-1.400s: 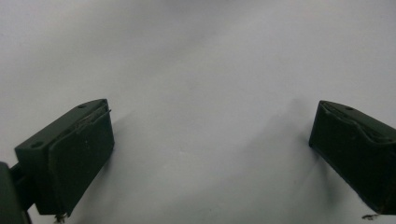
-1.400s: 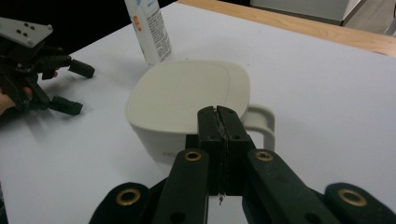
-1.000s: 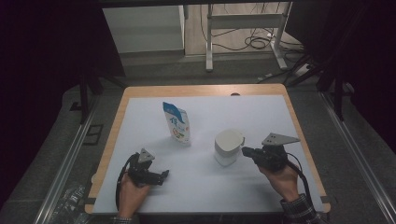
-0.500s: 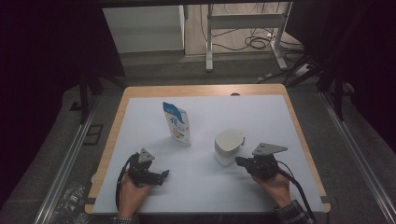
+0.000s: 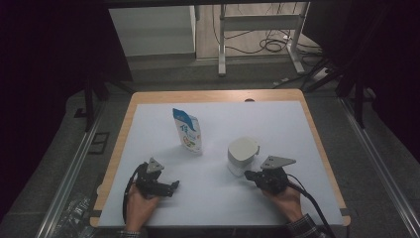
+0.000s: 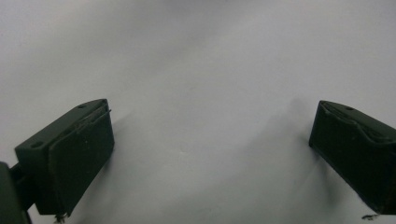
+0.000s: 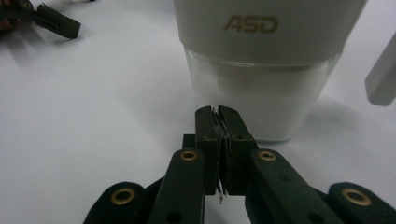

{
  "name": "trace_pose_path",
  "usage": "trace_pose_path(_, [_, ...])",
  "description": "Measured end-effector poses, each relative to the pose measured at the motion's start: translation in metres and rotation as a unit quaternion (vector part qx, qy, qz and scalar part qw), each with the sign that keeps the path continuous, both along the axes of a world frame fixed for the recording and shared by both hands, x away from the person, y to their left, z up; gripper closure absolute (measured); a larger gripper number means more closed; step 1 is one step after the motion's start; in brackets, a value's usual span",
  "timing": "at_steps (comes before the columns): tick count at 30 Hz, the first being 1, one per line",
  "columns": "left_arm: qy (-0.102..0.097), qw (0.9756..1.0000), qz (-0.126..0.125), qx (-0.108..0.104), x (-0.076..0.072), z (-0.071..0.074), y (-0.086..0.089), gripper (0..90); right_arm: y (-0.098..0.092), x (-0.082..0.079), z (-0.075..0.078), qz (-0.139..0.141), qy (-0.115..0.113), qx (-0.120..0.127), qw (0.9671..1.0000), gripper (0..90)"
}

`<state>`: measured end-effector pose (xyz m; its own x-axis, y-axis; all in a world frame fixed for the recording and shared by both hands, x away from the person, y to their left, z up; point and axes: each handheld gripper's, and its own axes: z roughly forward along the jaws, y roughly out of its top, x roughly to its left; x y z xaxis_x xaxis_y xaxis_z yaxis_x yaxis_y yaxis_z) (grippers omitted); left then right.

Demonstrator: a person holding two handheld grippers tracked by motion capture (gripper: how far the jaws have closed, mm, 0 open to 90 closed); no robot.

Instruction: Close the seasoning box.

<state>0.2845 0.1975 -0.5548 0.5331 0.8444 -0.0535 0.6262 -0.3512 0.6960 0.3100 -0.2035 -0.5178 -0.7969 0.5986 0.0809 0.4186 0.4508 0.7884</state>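
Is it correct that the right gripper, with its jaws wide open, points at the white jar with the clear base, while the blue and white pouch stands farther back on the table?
Not quite. The right gripper has its jaws shut, pressed together with nothing between them, as the right gripper view shows. The rest holds: it points at the white jar with the clear base, and the blue and white pouch stands farther back on the table.

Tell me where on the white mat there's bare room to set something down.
The far strip of the white mat, behind the blue-and-white pouch and the white jar, is bare, as is the near middle between the left gripper and right gripper. It is crowded at the jar, where the right gripper's shut jaws point at its base.
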Motion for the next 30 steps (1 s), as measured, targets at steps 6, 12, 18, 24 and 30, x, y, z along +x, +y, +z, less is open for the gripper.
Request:
trace_pose_path(6, [0.000, 1.0000, 0.000, 0.000, 0.000, 0.000, 0.000, 0.4, 0.003, 0.002, -0.004, -0.003, -0.002, -0.005, 1.0000, 86.6])
trace_pose_path(12, [0.000, 1.0000, 0.000, 0.000, 0.000, 0.000, 0.000, 0.4, 0.004, 0.003, -0.007, -0.003, -0.001, -0.015, 0.9999, 88.5])
trace_pose_path(18, [0.000, 1.0000, 0.000, 0.000, 0.000, 0.000, 0.000, 0.4, 0.005, 0.004, -0.008, -0.003, 0.002, -0.009, 1.0000, 88.9])
trace_pose_path(24, [0.000, 1.0000, 0.000, 0.000, 0.000, 0.000, 0.000, 0.4, 0.009, 0.008, -0.010, -0.005, 0.003, -0.004, 1.0000, 89.0])
trace_pose_path(30, [0.000, 1.0000, 0.000, 0.000, 0.000, 0.000, 0.000, 0.4, 0.014, 0.013, -0.010, -0.011, -0.002, -0.009, 0.9999, 89.1])
